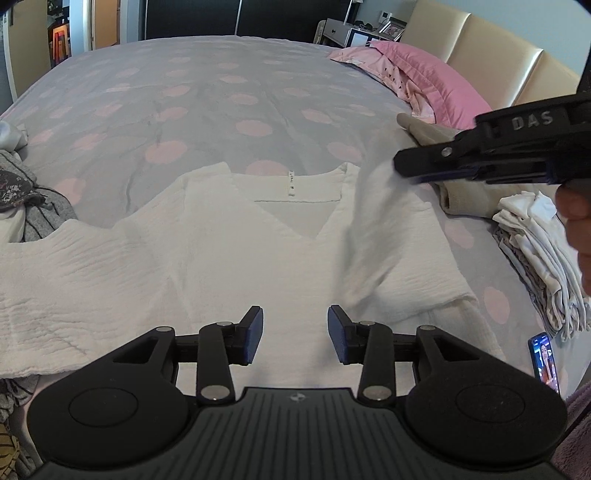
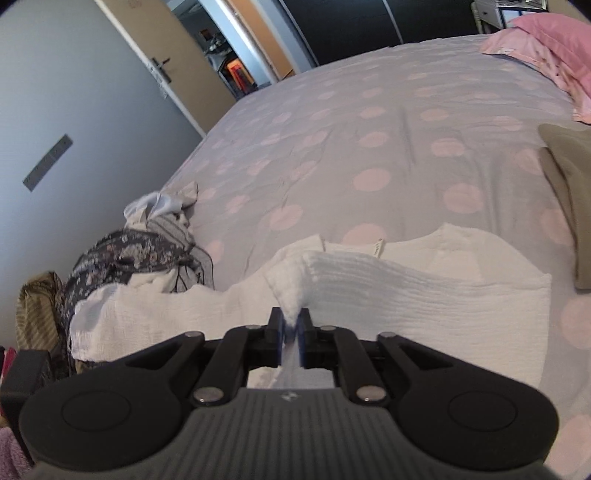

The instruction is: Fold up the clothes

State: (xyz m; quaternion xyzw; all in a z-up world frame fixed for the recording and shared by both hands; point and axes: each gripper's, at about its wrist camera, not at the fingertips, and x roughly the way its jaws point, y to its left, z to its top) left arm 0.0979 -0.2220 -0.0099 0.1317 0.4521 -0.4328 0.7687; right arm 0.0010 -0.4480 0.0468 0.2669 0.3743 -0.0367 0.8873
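On the spotted bed (image 1: 207,110), right claw (image 2: 294,323) pinches the white top's (image 1: 258,251) sleeve; left claw (image 1: 295,332) hovers parted, empty.

Bedroom. Large bed (image 1: 192,85) fills most of both views, covered by a grey spread with pale pink dots, lightly creased. Cream padded headboard (image 1: 491,44) in vertical panels at upper right of the left wrist view. Pink pillows (image 1: 417,70) stacked against it. Beyond the bed's far side, a wide dark wardrobe front (image 1: 236,16), glossy. White bedside cabinet (image 1: 334,33) with small framed items on top, near the headboard. Pale blue-grey wall (image 2: 55,110) in the right wrist view, bearing a grey metal strip (image 2: 47,162). Tan door (image 2: 162,48) with lever handle, beside an open doorway to a lit room. Soft, even daylight.
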